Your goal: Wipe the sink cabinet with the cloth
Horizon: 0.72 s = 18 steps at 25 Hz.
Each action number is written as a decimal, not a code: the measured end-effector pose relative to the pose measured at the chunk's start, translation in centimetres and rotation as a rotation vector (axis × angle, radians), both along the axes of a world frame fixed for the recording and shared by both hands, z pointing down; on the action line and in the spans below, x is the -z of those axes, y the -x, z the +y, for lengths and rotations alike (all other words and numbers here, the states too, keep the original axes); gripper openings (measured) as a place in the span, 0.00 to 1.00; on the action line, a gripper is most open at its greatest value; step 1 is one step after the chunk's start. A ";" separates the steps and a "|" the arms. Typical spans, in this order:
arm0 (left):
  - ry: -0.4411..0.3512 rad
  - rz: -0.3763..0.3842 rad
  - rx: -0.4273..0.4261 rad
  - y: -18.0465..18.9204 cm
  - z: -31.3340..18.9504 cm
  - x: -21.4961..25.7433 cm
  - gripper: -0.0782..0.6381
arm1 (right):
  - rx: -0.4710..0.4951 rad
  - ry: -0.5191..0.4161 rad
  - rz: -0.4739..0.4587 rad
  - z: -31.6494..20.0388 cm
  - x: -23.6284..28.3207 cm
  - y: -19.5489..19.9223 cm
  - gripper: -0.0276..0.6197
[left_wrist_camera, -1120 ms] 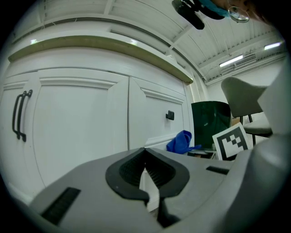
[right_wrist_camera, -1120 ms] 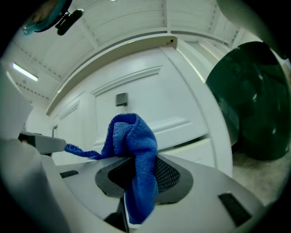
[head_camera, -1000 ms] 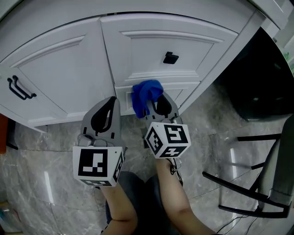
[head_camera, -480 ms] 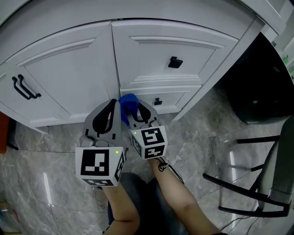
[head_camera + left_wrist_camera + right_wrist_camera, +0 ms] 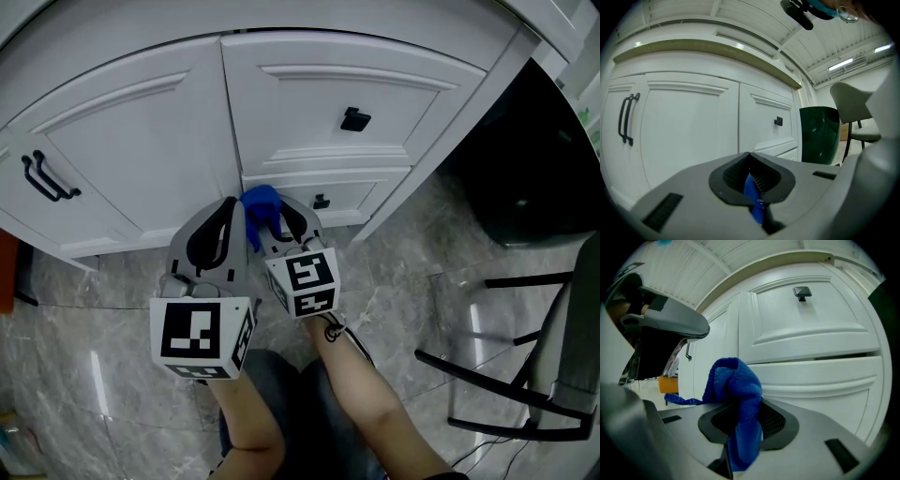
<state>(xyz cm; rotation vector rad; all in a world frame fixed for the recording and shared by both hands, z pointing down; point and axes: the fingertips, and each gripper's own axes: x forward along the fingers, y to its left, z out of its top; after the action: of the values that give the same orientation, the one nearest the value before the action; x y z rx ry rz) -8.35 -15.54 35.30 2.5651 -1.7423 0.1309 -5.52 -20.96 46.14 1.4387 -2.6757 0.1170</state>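
The white sink cabinet [image 5: 141, 141] fills the upper part of the head view, with a black bar handle [image 5: 42, 178] on its left door and a black knob [image 5: 353, 119] on the upper drawer. My right gripper [image 5: 281, 217] is shut on the bunched blue cloth [image 5: 261, 202], which sits against the lower drawer front at the seam beside the left door. In the right gripper view the cloth [image 5: 736, 394] hangs out of the closed jaws [image 5: 743, 423]. My left gripper [image 5: 217, 225] is shut just left of it, off the door; a thin blue sliver shows between its jaws [image 5: 752, 173].
A dark bin [image 5: 525, 159] stands in the gap right of the cabinet. A black-legged chair [image 5: 525, 375] is on the grey marble floor at right. An orange object [image 5: 5, 272] shows at the left edge. The person's legs are below the grippers.
The right gripper with the cloth has slid left along the lower drawer front, ending close beside the left gripper. The left gripper has stayed where it was.
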 end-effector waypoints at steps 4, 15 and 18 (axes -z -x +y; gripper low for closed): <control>-0.003 -0.006 -0.002 -0.2 0.0 0.1 0.11 | -0.013 -0.001 0.003 -0.1 -0.1 -0.5 0.22; -0.008 -0.010 -0.007 -0.5 0.1 0.3 0.11 | -0.083 -0.005 -0.005 -0.8 -0.1 -2.8 0.22; -0.007 -0.009 -0.008 -0.6 0.1 0.3 0.11 | -0.086 -0.008 0.003 -0.8 -0.1 -2.9 0.22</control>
<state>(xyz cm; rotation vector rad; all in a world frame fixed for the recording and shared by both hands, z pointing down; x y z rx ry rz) -7.80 -15.40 35.04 2.5801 -1.7392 0.1369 -2.59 -21.79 46.27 1.5559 -2.6148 0.1111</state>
